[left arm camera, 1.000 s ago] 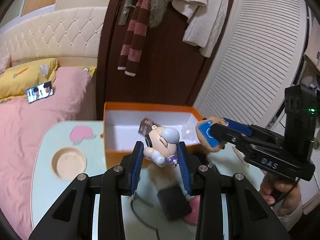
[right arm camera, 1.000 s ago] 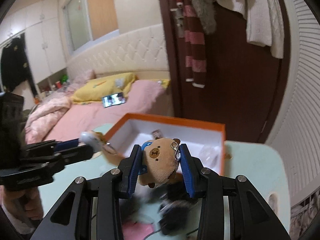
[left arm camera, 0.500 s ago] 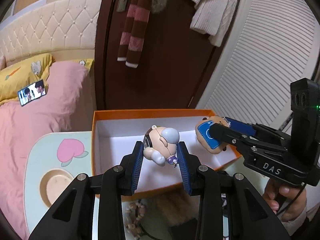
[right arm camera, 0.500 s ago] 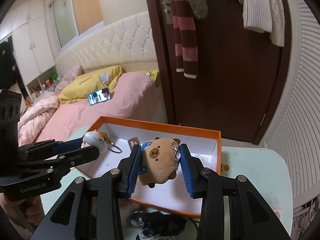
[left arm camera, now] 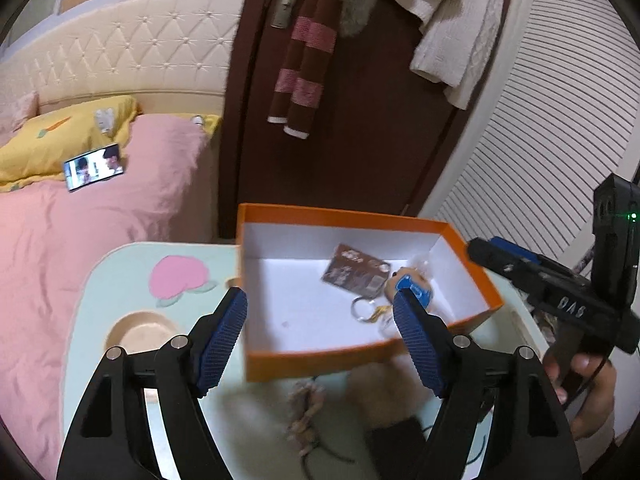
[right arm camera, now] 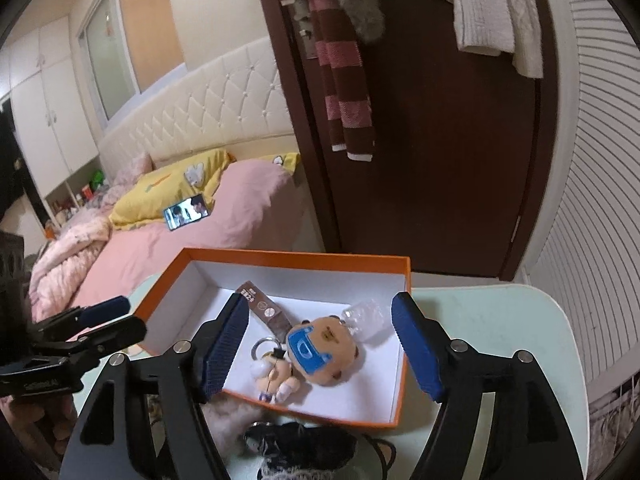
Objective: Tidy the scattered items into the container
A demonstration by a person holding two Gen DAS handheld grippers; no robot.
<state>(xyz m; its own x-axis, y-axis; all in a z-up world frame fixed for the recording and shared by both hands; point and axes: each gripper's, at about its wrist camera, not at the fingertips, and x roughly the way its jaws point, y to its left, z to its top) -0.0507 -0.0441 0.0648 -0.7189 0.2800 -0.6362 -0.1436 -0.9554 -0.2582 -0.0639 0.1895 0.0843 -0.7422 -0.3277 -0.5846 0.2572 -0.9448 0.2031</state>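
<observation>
An orange box (right arm camera: 288, 258) with a white inside stands on a pale green table. In it lie a brown bear plush (right arm camera: 324, 350) with a blue patch, a small doll keychain (right arm camera: 274, 376) with a key ring, a brown card (right arm camera: 262, 308) and a clear plastic piece (right arm camera: 366, 318). My right gripper (right arm camera: 320, 344) is open and empty above the box. My left gripper (left arm camera: 320, 336) is open and empty over the box's (left arm camera: 344, 216) near left part. The card (left arm camera: 354, 270) and key ring (left arm camera: 362, 308) show in the left wrist view; the bear (left arm camera: 410, 284) is partly hidden by the right finger.
In front of the box lie a beige furry item (left arm camera: 384, 392), a black item (right arm camera: 300, 444), a beaded string (left arm camera: 306, 404) and a cable. The table (left arm camera: 120, 280) has a round recess (left arm camera: 138, 334) at left. A pink bed (left arm camera: 80, 220) lies left, a dark door (left arm camera: 360, 120) behind.
Both grippers opened and let go: the doll keychain and the bear plush now lie in the box. Both grippers have drawn back a little from the box.
</observation>
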